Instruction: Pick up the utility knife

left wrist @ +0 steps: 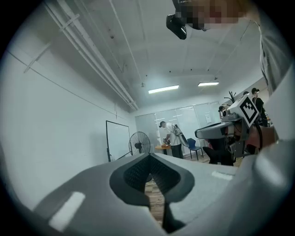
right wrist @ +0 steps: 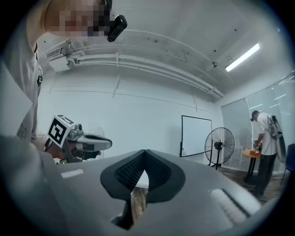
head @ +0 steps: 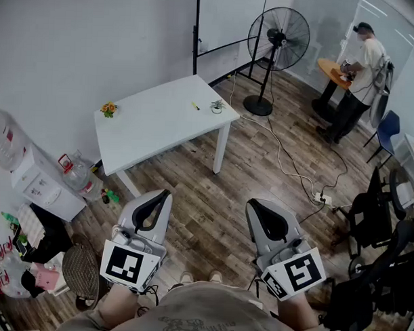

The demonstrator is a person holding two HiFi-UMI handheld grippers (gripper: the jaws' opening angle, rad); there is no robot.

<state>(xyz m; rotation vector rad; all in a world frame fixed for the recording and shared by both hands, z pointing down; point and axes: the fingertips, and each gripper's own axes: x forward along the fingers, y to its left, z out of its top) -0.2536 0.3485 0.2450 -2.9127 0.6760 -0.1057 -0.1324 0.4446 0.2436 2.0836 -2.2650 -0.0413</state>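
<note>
The utility knife [head: 195, 105] is a small yellow object lying on the white table [head: 154, 125], far ahead of me across the wood floor. My left gripper [head: 167, 192] and right gripper [head: 252, 204] are held low, close to my body, side by side and well short of the table. In both gripper views the jaw tips meet with nothing between them: left gripper [left wrist: 150, 155], right gripper [right wrist: 145, 150]. Each gripper view looks up across the room and does not show the knife.
A small potted plant [head: 216, 106] and orange flowers [head: 109, 109] also stand on the table. A standing fan [head: 278, 42] and a trailing cable [head: 288, 168] lie to the right. A person [head: 359, 72] works at a round table far right. Water bottles and clutter [head: 36, 189] sit at left.
</note>
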